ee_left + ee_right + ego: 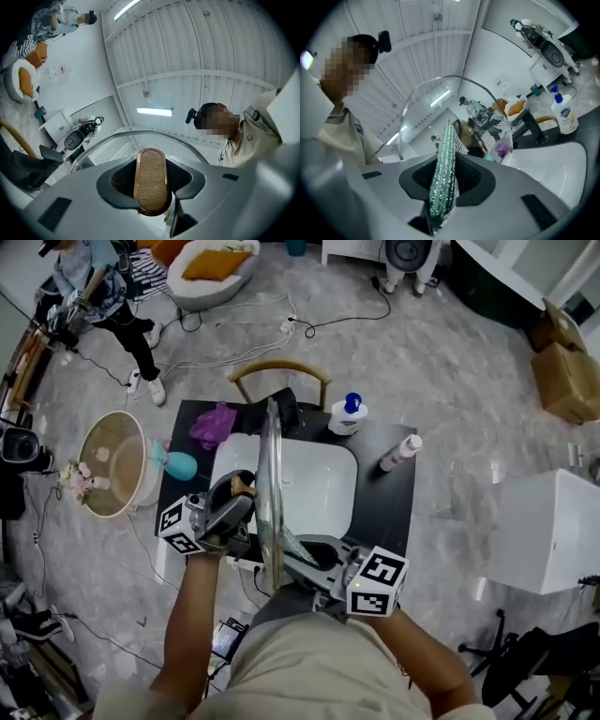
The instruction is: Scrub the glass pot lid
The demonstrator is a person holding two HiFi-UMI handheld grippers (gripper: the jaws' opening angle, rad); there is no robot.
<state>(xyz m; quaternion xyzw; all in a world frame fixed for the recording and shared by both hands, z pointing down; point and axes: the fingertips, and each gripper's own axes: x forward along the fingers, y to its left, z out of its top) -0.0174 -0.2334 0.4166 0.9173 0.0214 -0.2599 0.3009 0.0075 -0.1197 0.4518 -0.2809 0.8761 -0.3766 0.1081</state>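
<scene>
Lid stands on edge over the sink, mid-counter. My left gripper clamps its wooden knob; right gripper pinches a green scrubber. Soap bottle at counter's far edge. Grey marble floor around.

Glass pot lid edge-on, its face unseen, wooden knob covering the inner faces of the left gripper, green scouring pad base sunk inside the right gripper, sink partly behind the lid, bystander cropped at the top edge, bottle label illegible
</scene>
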